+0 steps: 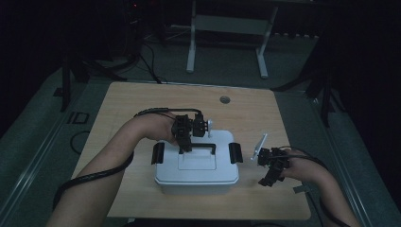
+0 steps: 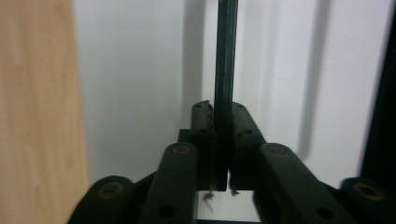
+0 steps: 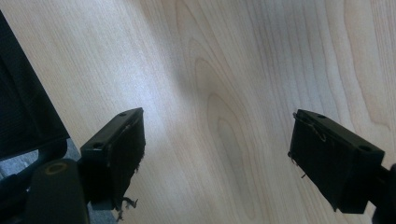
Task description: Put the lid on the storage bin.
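A white lidded box (image 1: 196,172) stands on the wooden table (image 1: 132,104), with a black carry handle (image 1: 201,145) across its lid and a black latch at each end (image 1: 157,152) (image 1: 235,152). My left gripper (image 1: 184,147) reaches down onto the handle from the left. In the left gripper view its pads (image 2: 203,121) press on the thin black handle bar (image 2: 226,56) above the white lid (image 2: 140,70). To the right of the box, my right gripper (image 1: 265,181) is held low over the table. Its jaws stand wide apart (image 3: 217,140) with only bare wood (image 3: 233,70) between them.
The table has a round cable hole (image 1: 224,100) near its far edge. Behind the table a white metal frame (image 1: 191,47) stands on the dark floor. Cables trail from both grippers along the forearms. The table's right front corner lies close to my right hand.
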A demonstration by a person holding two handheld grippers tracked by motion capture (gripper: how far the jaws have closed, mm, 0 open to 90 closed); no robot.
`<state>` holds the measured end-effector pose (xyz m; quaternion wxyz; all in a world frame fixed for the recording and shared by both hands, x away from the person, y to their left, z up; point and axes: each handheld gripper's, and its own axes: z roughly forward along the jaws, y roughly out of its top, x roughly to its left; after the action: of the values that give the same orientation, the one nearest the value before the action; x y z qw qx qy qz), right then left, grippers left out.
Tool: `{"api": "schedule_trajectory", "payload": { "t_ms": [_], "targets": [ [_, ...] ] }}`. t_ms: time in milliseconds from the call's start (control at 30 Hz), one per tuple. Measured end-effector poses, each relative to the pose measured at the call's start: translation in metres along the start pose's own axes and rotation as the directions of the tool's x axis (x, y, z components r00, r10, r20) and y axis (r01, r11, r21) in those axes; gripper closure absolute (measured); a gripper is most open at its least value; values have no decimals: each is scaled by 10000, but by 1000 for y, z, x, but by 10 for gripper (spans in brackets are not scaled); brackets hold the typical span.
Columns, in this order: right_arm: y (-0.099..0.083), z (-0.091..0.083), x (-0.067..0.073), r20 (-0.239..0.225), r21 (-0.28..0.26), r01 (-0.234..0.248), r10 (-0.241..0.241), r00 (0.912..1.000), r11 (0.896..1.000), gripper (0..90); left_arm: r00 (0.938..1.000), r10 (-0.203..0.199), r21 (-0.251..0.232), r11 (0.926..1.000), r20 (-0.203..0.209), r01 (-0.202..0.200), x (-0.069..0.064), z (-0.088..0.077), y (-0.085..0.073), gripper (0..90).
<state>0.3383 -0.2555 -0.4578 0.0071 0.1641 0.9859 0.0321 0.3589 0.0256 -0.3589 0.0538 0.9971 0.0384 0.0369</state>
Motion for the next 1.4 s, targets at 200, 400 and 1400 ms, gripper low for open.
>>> {"api": "schedule_trajectory", "payload": {
  "t_ms": [200, 400, 1400],
  "targets": [
    [1, -1, 0, 5, -42, 27, -27, 10000, 10000, 177, 9970, -758, -186, 9970, -184, 755, 5, 2, -10, 225],
    [3, -4, 0, 63, -12, 41, -41, 10000, 10000, 177, 9924, -1170, -135, 9931, -385, 1166, 8, 6, -23, 17],
    [6, -7, 0, 156, -87, 31, -30, 9999, 10000, 177, 9647, -2574, -1246, 9605, -558, 2490, -2, 11, -106, 11]
  ]
}}
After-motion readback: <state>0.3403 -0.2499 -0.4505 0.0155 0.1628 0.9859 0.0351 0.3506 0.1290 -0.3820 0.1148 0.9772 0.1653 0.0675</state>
